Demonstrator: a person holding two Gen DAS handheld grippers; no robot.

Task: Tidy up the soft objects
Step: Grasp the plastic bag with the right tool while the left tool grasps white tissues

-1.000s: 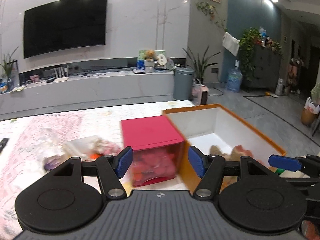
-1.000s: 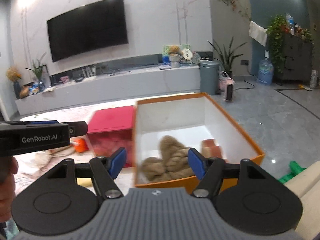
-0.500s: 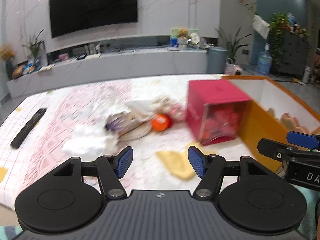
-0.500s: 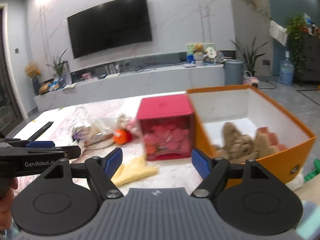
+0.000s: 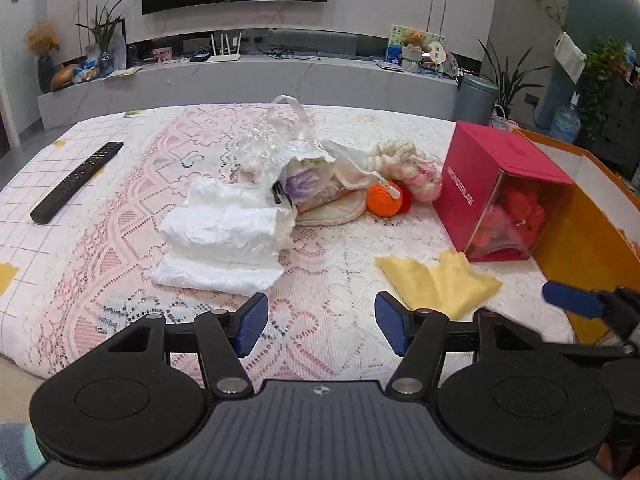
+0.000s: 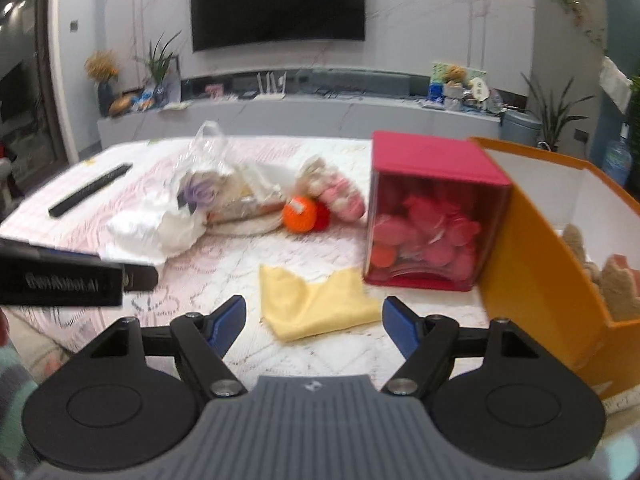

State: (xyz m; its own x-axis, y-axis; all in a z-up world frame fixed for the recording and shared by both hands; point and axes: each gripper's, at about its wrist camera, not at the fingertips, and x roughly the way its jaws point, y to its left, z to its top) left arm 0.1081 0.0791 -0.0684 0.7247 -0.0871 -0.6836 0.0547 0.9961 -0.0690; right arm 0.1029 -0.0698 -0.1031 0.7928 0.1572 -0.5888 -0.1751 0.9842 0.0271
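Observation:
A yellow cloth lies flat on the lace-covered table, in front of the red box. My left gripper is open and empty, above the table's near edge, left of the cloth. My right gripper is open and empty, just short of the cloth. An orange bin at the right holds beige knit items. A folded white pile, a plastic bag of soft things, an orange ball and pink-white yarn lie mid-table.
A black remote lies at the table's far left. The left gripper's body shows at the right wrist view's left edge; the right gripper's finger at the left view's right edge. A TV console stands behind.
Both grippers have swung left and back from the orange bin and red box, toward the middle of the table. The yellow cloth and the soft pile have come into view. Both stay open.

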